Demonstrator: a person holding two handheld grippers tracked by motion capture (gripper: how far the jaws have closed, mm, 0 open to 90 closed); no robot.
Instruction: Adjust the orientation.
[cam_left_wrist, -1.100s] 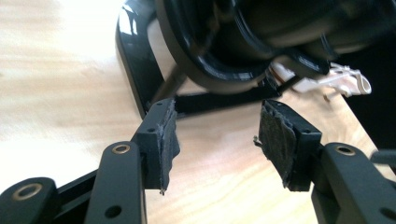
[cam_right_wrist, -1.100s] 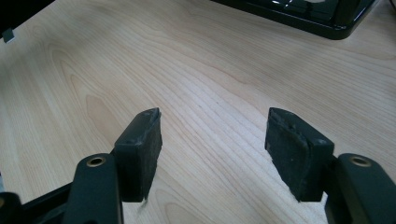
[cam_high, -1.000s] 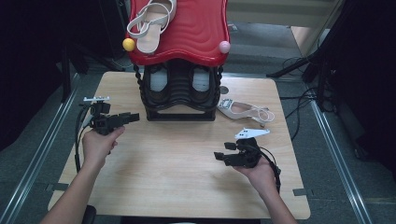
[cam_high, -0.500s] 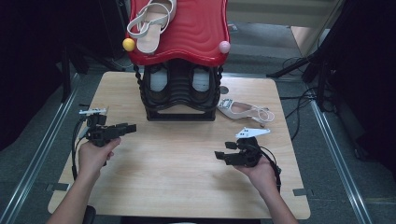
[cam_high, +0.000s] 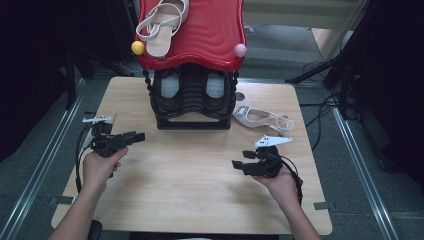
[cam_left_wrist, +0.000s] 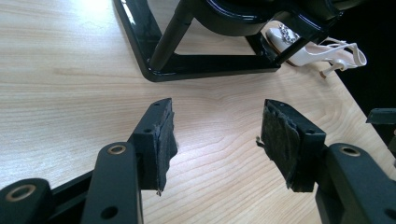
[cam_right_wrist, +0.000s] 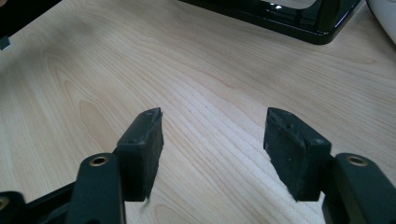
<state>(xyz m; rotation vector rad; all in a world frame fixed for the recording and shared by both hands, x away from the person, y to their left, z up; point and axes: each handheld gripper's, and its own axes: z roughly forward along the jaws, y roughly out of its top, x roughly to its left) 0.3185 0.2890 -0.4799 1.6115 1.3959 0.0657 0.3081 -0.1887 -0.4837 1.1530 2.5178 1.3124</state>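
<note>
Left gripper view: left gripper (cam_left_wrist: 217, 135) jaws spread, empty — glossy black plastic shoe rack (cam_left_wrist: 196, 70) ahead, white strappy sandal (cam_left_wrist: 322, 51) beyond its corner. Right gripper (cam_right_wrist: 212, 144) likewise gapes over bare light wooden table (cam_right_wrist: 93, 70) — nothing between.

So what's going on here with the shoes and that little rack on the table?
A person sits at a wooden table with a gripper in each hand. The left gripper and the right gripper are both open and hold nothing, poised over bare wood. Behind them stands a black shoe rack with a red top; one pale sandal lies on that top. The other pale sandal lies on the table just right of the rack, nearest the right gripper, not yet touched.
</note>
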